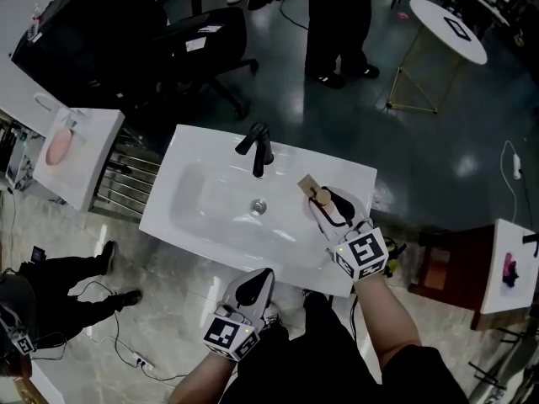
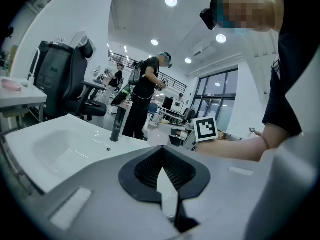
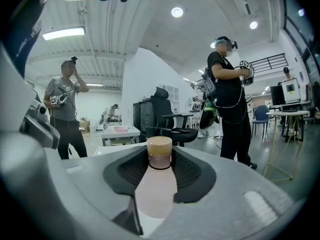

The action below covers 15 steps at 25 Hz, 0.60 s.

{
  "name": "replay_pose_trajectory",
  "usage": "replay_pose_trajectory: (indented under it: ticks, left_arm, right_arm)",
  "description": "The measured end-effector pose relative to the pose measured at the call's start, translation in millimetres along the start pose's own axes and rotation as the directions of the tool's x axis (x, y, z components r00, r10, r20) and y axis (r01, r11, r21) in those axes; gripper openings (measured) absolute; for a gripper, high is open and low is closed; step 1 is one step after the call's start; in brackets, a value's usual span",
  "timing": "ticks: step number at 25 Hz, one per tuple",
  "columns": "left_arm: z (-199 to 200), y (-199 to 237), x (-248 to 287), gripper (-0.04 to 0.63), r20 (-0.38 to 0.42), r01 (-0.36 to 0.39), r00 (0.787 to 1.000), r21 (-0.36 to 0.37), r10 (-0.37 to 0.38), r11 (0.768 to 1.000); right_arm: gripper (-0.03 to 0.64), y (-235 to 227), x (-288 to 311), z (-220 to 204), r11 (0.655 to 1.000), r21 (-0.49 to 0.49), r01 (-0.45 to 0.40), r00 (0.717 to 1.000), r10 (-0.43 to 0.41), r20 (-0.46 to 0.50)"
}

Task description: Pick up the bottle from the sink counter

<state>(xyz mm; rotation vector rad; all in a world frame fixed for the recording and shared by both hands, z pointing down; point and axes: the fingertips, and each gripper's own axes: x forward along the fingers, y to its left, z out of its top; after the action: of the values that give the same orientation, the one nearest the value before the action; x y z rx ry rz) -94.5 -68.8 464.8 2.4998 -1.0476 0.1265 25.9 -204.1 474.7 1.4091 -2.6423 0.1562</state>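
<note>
Bottle (image 3: 159, 181), pale body with tan cap (image 3: 159, 145), is clamped lengthwise between the jaws of the right gripper (image 1: 330, 204), cap pointing away from the person. It sits over the right end of the sink counter (image 1: 194, 154), right of the faucet (image 1: 258, 151). The left gripper (image 1: 255, 286) is at the counter's near edge, jaws together and empty.

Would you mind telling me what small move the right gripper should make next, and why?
Probably a short straight lift, with the grip unchanged. The right gripper is shut on the bottle, whose cap points ahead, at the right side of the sink counter. Rising, rather than pushing forward toward the faucet, should take the bottle clear of the counter.
</note>
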Motion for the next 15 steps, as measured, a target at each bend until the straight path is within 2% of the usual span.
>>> replay_pose_trajectory:
  ticks: [8,15]
  left_arm:
    - [6,-3,-37,0.003,0.024,0.017,1.000,0.020,-0.017,1.000]
    - [6,1,-60,0.003,0.031,0.034,0.999,0.043,-0.035,0.999]
  right_arm:
    - [0.140,50,-33,19,1.000,-0.002,0.001,1.000,-0.001,-0.009]
    - [0.140,86,-68,29,0.999,0.010,0.036,0.999,-0.036,-0.012]
